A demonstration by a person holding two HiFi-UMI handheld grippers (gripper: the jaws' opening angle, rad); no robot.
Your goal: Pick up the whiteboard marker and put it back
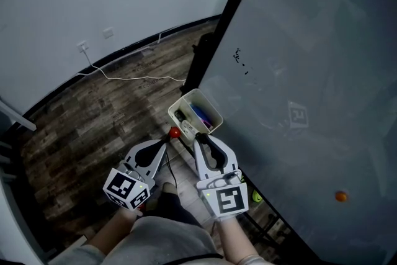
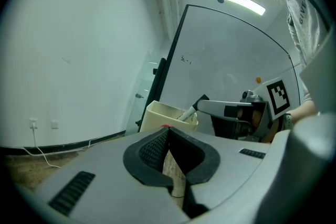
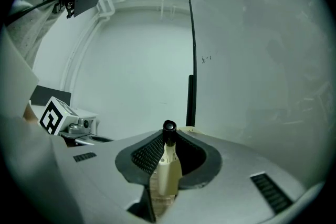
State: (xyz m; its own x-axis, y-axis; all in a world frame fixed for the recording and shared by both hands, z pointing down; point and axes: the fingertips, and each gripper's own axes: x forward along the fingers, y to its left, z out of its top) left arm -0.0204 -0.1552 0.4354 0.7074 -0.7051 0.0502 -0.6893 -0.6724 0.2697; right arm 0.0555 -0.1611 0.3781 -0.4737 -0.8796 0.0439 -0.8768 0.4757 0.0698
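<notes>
- The right gripper (image 3: 168,137) is closed on the whiteboard marker (image 3: 167,168). Its ribbed pads press the pale barrel from both sides, and the black end sticks out past the tips, low in the middle of the right gripper view.
- In the left gripper view that marker slants down and to the left from the right gripper's tips. Its far end is at the top of the cream box (image 1: 186,101); whether it touches the box cannot be told.
- The box sits at the middle of the head view, against the lower edge of the whiteboard (image 1: 310,71). A blue marker (image 1: 200,113) and some darker items lie inside it.
- The left gripper (image 2: 166,131) has its jaw tips together with nothing between them. Only wood floor (image 1: 93,127) shows through the gap lower down.
- A small red object (image 1: 175,131) lies just past the left gripper's tips, lower left of the box. Whether they touch cannot be told.
- Both grippers sit side by side in the lower middle of the head view, pointing up towards the box.
- The whiteboard fills the right of the head view, with a few small dark marks (image 1: 239,58) near its left edge and an orange dot (image 1: 340,196) at lower right.
- A white cable (image 1: 136,77) trails across the floor at upper left, below a wall socket (image 1: 82,45).
</notes>
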